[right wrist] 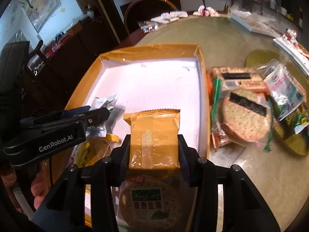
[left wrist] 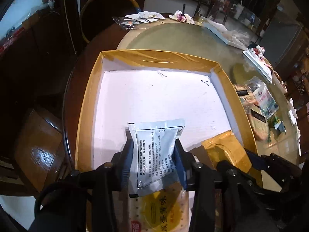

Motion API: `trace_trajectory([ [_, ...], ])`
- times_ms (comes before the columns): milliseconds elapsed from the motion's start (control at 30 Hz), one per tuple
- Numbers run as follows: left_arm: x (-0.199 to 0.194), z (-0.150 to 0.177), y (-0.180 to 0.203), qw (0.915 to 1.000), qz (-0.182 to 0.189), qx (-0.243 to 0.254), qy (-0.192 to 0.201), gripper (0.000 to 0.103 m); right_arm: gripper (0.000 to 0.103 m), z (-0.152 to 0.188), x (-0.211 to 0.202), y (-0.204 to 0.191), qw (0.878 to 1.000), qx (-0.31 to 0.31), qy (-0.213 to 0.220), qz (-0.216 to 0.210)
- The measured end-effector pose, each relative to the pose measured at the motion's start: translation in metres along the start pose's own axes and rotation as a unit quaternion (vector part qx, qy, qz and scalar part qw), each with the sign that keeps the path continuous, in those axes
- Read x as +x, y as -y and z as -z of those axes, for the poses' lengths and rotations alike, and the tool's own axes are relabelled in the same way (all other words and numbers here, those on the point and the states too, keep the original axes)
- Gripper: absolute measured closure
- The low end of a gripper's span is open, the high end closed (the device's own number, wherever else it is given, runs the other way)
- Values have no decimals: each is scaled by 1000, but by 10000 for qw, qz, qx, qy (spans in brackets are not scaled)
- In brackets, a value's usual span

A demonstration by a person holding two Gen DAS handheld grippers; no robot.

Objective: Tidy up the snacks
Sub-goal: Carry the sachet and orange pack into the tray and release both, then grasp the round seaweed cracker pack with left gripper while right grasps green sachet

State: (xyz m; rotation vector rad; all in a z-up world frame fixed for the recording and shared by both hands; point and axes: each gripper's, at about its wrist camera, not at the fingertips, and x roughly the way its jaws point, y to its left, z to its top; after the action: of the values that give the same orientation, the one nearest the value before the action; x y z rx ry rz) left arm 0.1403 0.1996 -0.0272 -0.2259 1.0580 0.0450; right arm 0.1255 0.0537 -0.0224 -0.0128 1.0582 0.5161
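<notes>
A shallow box (left wrist: 90,100) with gold-taped rim and white floor sits on the round table; it also shows in the right wrist view (right wrist: 202,89). My left gripper (left wrist: 154,154) is shut on a silver-white printed packet (left wrist: 156,145), held over the box's near end above a yellow cracker pack (left wrist: 160,212). My right gripper (right wrist: 154,150) is shut on a gold packet (right wrist: 154,137), held over the box's near right part; this packet shows in the left wrist view (left wrist: 226,150). A green-label cracker pack (right wrist: 148,205) lies under it. The left gripper (right wrist: 92,114) appears at left.
A pile of snack packs (right wrist: 245,116) lies on the table right of the box, with a blue-white pouch (right wrist: 283,89). Plates and wrappers (right wrist: 173,17) crowd the far table edge. A chair (left wrist: 108,13) stands behind the table. A dark wooden cabinet (left wrist: 29,61) is at left.
</notes>
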Motion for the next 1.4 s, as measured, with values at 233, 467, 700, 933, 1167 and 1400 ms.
trace_trajectory([
  [233,-16,-1,-9,9992,121,-298,235,36,28,4,-10,-5,9993,-86,368,62],
  [467,-63,12,42,9955,-2,296,897,27,18,24,-79,28,9909,122,1325,-221],
  [700,-73,28,137,9834,704,1379,941,24,18,64,-133,107,9837,687,1655,123],
  [933,-17,5,197,9813,733,1740,361,24,18,92,-150,177,9762,1401,1633,278],
  [1167,32,-31,211,9852,394,1668,-55,24,18,99,-142,215,9732,1725,1515,128],
  [1400,47,-29,213,9835,171,1790,-190,21,17,91,-128,229,9759,1780,1264,47],
])
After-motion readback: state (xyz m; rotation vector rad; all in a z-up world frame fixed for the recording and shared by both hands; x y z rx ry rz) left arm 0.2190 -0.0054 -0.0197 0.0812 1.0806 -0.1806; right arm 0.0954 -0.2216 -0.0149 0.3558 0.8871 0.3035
